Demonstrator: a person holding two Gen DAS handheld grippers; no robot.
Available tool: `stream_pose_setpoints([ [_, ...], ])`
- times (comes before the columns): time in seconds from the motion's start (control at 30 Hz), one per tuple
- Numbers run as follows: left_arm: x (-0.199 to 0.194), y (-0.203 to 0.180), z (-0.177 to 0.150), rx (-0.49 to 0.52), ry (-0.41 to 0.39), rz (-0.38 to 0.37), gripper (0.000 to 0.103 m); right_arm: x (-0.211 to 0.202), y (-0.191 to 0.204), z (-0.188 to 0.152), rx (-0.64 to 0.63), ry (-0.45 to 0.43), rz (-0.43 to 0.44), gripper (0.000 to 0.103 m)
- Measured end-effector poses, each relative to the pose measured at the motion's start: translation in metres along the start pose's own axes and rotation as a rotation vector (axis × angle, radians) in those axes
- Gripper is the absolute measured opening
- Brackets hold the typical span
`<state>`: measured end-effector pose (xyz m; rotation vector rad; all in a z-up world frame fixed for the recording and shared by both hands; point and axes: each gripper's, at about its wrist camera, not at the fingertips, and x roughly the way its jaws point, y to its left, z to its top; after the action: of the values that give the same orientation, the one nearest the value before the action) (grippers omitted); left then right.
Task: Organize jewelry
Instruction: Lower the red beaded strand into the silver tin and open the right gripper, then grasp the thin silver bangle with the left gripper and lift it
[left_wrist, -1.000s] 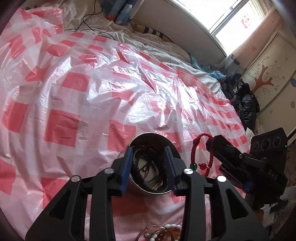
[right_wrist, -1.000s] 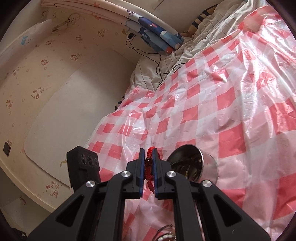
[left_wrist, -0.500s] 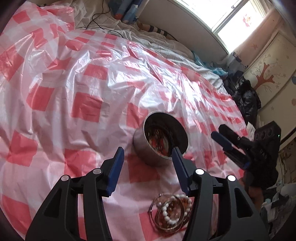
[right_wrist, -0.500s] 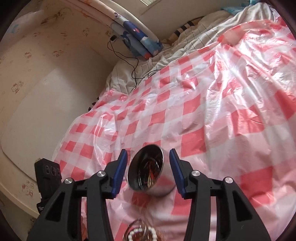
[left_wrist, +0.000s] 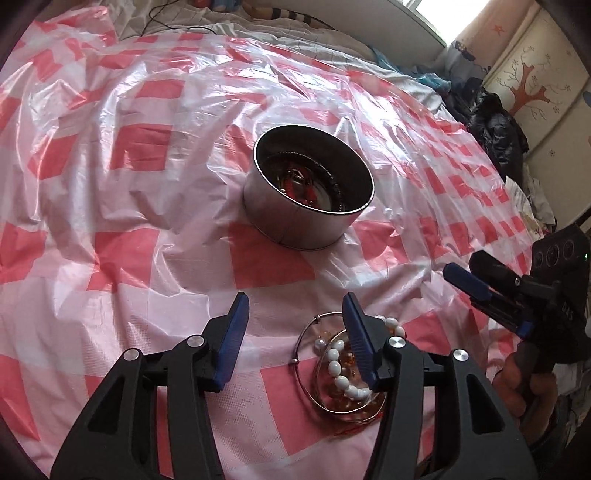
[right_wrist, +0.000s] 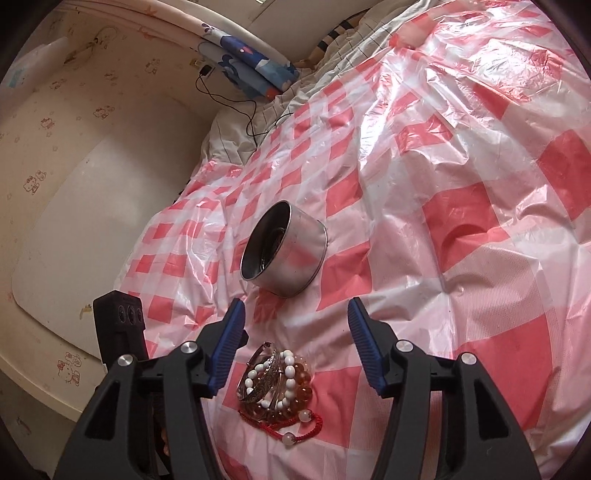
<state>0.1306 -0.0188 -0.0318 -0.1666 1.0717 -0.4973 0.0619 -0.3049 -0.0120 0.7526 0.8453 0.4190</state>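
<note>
The left tool (left_wrist: 293, 336) gapes, holding nothing, above the pink-checked plastic sheet (left_wrist: 129, 258) on the bed. The steel tin (left_wrist: 312, 192) holds red and dark pieces. Nearer, a pile of bracelets (right_wrist: 277, 384) shows white beads, amber beads, silver bangles and red cord. The right tool (right_wrist: 295, 339) gapes too. No writing is readable.

We see a red-and-white checked plastic sheet (right_wrist: 461, 192) under a silver metal tin (right_wrist: 291, 254); ahead of our blue-padded black right gripper (right_wrist: 295, 328) lie white beads (right_wrist: 286, 380), amber beads (right_wrist: 301, 382) and a red cord bracelet (right_wrist: 295, 430).
</note>
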Motion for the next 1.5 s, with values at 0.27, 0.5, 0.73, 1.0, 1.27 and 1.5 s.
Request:
stream_pose_setpoints([
  [0.27, 0.015, -0.024, -0.007, 0.195, 0.023, 0.185, 0.047, -0.001, -0.004, 0.001, 0.022, -0.011, 0.019, 0.062],
  [0.5, 0.02, -0.034, -0.012, 0.293, 0.045, 0.231, 0.033, 0.002, -0.003, 0.001, 0.024, -0.001, 0.026, 0.068],
  [0.73, 0.019, -0.044, -0.016, 0.341, 0.039, 0.246, 0.003, 0.004, -0.001, 0.001, 0.02, 0.001, 0.03, 0.068],
  [1.0, -0.01, 0.003, 0.007, 0.074, -0.066, 0.238, 0.003, 0.004, 0.011, -0.003, -0.055, 0.022, 0.009, 0.068],
  [1.27, 0.002, 0.011, 0.009, 0.056, -0.018, 0.243, 0.003, 0.017, 0.027, -0.02, -0.126, 0.116, 0.052, 0.068],
  [1.5, 0.018, 0.018, 0.009, 0.027, 0.04, 0.255, 0.004, 0.035, 0.038, -0.024, -0.102, 0.244, 0.227, 0.068],
])
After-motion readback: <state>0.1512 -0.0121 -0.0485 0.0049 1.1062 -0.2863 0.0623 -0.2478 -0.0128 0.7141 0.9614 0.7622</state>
